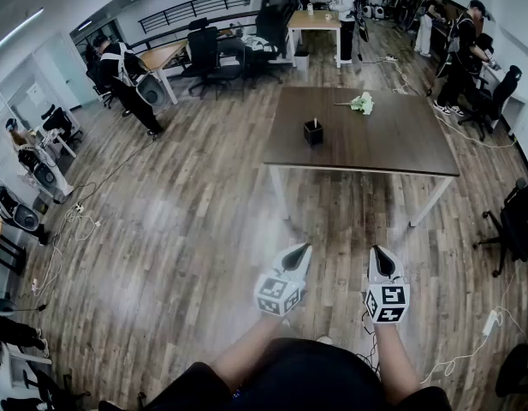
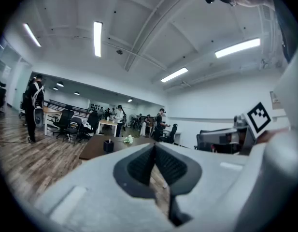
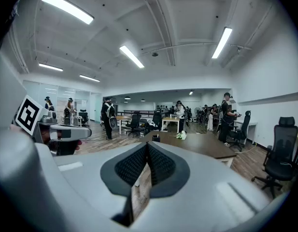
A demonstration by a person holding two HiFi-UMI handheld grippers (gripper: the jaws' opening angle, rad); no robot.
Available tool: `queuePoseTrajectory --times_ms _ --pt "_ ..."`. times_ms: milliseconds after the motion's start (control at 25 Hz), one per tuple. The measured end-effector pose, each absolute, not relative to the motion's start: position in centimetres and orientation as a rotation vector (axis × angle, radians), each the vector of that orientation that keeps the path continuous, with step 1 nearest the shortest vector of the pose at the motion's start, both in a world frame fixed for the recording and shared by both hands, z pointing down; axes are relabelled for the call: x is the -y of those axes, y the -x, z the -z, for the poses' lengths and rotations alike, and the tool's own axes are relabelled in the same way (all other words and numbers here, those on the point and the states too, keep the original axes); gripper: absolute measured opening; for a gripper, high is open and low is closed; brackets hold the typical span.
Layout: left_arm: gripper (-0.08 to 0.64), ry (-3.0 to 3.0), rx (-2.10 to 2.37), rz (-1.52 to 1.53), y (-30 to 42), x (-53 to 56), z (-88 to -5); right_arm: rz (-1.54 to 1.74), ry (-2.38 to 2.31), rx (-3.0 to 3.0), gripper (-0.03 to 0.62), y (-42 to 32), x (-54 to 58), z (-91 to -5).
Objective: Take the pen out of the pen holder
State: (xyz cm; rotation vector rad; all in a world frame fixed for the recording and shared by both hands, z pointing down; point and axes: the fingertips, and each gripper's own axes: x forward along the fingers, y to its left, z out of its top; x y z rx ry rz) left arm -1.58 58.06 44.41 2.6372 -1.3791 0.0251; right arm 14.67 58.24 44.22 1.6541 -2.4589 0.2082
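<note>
A small black pen holder (image 1: 313,133) with a pen standing in it sits near the left front of a dark brown table (image 1: 400,148). It also shows far off as the black holder (image 2: 108,145) in the left gripper view and the black holder (image 3: 156,138) in the right gripper view. My left gripper (image 1: 303,250) and right gripper (image 1: 377,251) hang side by side over the wooden floor, well short of the table. Both are shut with nothing between their jaws: the left gripper (image 2: 155,146) and the right gripper (image 3: 147,144) have their tips touching.
A white flower bunch (image 1: 362,103) lies at the table's far edge. Black office chairs (image 1: 516,221) stand at the right, cables (image 1: 452,362) trail on the floor nearby. Several people and desks (image 1: 169,54) fill the back of the room.
</note>
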Motion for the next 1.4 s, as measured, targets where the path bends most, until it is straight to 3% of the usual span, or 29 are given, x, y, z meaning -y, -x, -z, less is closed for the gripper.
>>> queuePoseTrajectory --times_ms 800,1400 --pt "0.004 -2.635 1.457 0.027 -0.7 -56.7 -45.3 -0.197 -1.688 2.508 0.002 -17.1 -56.7 -46.6" --pt "0.003 -2.668 1.461 -0.008 5.6 -36.8 -45.1 -0.256 -1.676 2.442 0.002 -11.2 -37.4 -48.1"
